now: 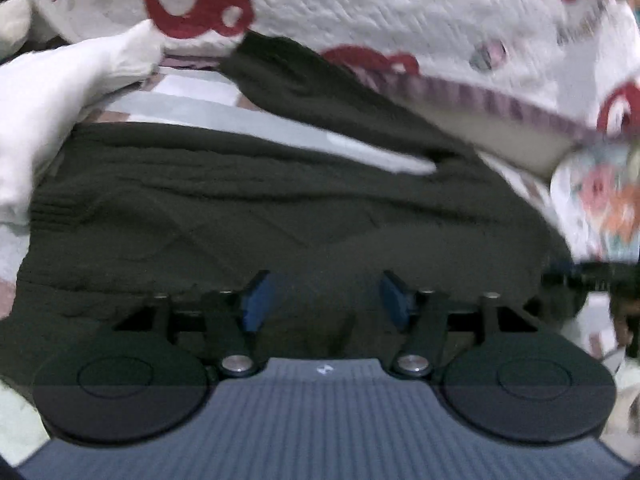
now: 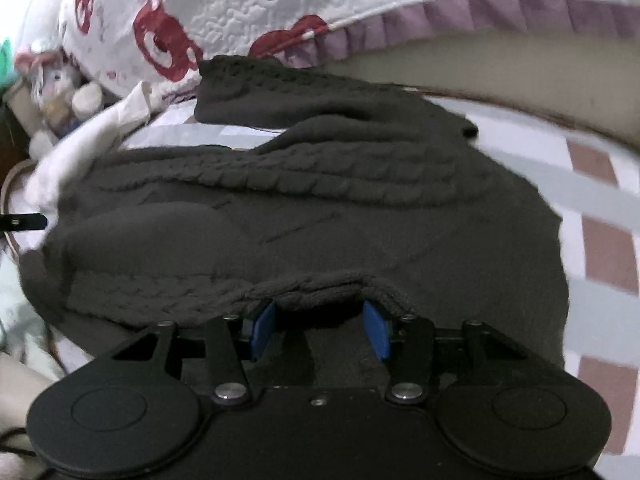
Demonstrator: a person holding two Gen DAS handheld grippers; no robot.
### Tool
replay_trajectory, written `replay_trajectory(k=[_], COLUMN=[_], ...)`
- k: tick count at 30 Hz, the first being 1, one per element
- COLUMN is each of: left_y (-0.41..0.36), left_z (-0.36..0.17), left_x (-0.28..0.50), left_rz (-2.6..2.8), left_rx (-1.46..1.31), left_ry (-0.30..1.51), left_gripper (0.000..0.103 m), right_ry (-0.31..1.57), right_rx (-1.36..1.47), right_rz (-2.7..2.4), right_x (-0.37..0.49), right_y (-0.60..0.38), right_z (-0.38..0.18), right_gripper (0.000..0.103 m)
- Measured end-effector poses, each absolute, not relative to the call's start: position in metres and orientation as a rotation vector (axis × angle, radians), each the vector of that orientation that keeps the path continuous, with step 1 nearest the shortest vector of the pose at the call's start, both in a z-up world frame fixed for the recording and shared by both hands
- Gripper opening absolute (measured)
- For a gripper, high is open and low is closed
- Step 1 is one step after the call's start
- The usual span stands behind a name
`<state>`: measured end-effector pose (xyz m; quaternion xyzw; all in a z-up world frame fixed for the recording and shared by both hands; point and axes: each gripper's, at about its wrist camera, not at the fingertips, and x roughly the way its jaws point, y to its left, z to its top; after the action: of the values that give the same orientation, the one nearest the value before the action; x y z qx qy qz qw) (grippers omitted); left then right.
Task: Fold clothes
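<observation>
The dark cable-knit sweater (image 2: 304,208) sprawled mid-frame across the checked bed (image 2: 600,200), one sleeve trailing toward upper left. The right hand-held gripper (image 2: 320,326) stood released at the rumpled near hem; the left hand-held gripper (image 1: 324,300) hovered agape over the knit. Thick, soft, floppy: best pinched at hem or shoulder.
</observation>
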<state>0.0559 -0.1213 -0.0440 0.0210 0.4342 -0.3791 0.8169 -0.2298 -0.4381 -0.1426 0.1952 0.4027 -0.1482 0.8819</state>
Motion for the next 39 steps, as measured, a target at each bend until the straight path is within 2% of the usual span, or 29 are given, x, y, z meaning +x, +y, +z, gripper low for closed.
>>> replay_trajectory(k=[4, 6, 8, 12, 15, 19, 20, 21, 22, 23, 29, 32, 36, 39], left_y=[-0.127, -0.129, -0.121, -0.104, -0.103, -0.110, -0.110, -0.111, -0.112, -0.113, -0.129, -0.167, -0.228, -0.252], left_z=[-0.053, -0.059, -0.072, -0.096, -0.106, -0.103, -0.102, -0.101, -0.099, -0.094, -0.023, 0.003, 0.002, -0.021], left_x=[0.050, 0.049, 0.062, 0.079, 0.083, 0.075, 0.074, 0.073, 0.072, 0.071, 0.088, 0.113, 0.141, 0.163], left_rz=[-0.802, -0.797, -0.771, -0.737, -0.776, -0.769, -0.773, -0.776, -0.781, -0.791, -0.891, -0.902, -0.837, -0.774], left_rx=[0.145, 0.187, 0.129, -0.067, -0.149, -0.161, -0.176, -0.191, -0.202, -0.191, -0.290, -0.229, -0.047, -0.076], left_ry=[0.954, 0.975, 1.069, 1.202, 1.265, 1.251, 1.237, 1.223, 1.206, 1.171, 0.960, 0.920, 0.860, 0.907], left_gripper=[0.062, 0.069, 0.072, 0.071, 0.072, 0.070, 0.064, 0.036, 0.015, 0.011, 0.010, 0.010, 0.010, 0.010], right_ry=[0.895, 0.928, 0.910, 0.863, 0.978, 0.951, 0.925, 0.902, 0.888, 0.881, 0.790, 0.700, 0.752, 0.838], right_rx=[0.365, 0.364, 0.426, 0.508, 0.351, 0.322, 0.330, 0.347, 0.363, 0.362, 0.265, 0.424, 0.326, 0.280], right_rz=[-0.299, -0.224, -0.174, -0.128, -0.177, -0.147, -0.146, -0.142, -0.137, -0.144, -0.135, -0.117, -0.154, -0.195], right_x=[-0.212, -0.211, -0.220, -0.230, -0.214, -0.209, -0.209, -0.208, -0.206, -0.204, -0.197, -0.203, -0.189, -0.178], right_y=[-0.435, -0.420, -0.408, -0.401, -0.386, -0.376, -0.376, -0.378, -0.380, -0.381, -0.386, -0.409, -0.424, -0.432], right_z=[-0.148, -0.144, -0.135, -0.132, -0.144, -0.148, -0.146, -0.144, -0.143, -0.144, -0.136, -0.126, -0.132, -0.138], right_gripper=[0.055, 0.054, 0.054, 0.056, 0.056, 0.062, 0.063, 0.063, 0.063, 0.063, 0.064, 0.070, 0.070, 0.070])
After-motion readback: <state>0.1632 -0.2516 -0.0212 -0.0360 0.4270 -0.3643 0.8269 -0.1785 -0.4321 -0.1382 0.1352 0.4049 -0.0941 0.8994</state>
